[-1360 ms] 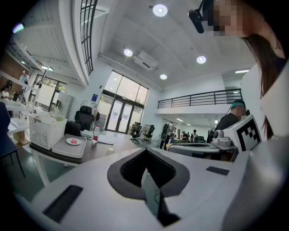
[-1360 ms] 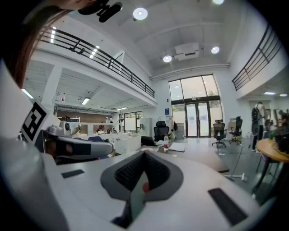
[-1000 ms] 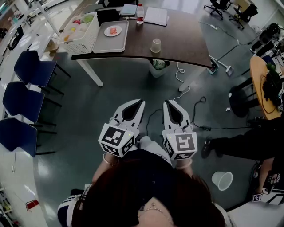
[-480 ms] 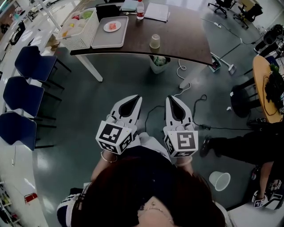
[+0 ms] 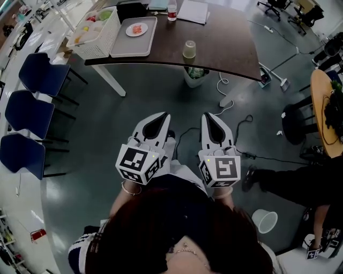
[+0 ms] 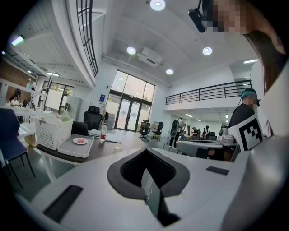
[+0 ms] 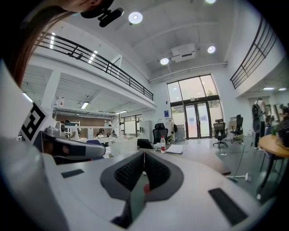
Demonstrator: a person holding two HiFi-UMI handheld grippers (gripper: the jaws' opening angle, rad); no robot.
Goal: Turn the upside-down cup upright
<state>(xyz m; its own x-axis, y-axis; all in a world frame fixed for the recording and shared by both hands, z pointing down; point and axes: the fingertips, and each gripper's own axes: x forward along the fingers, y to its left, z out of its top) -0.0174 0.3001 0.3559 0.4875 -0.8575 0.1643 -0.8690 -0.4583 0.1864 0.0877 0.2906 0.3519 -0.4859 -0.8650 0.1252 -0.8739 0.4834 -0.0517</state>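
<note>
A pale translucent cup (image 5: 189, 49) stands on the dark table (image 5: 225, 48), near its front edge; it looks wider at the bottom. It shows small and far in the left gripper view as the cup (image 6: 118, 149). My left gripper (image 5: 165, 114) and right gripper (image 5: 206, 115) are held side by side over the grey floor, well short of the table, both pointing towards it. Both are shut with nothing between the jaws. In the gripper views the left gripper (image 6: 145, 151) and right gripper (image 7: 144, 152) have their jaws pressed together. The right gripper view hides the cup.
On the table are a white basket (image 5: 96, 32), a grey tray (image 5: 124, 43) with a small plate, a bottle (image 5: 172, 9) and papers (image 5: 193, 10). A bin (image 5: 195, 75) sits under the table edge. Blue chairs (image 5: 32, 112) line the left. Cables (image 5: 225, 101) and a white bucket (image 5: 266, 220) lie on the floor.
Both grippers have moved a little forward towards the table, still shut. The cup has not moved on the table.
</note>
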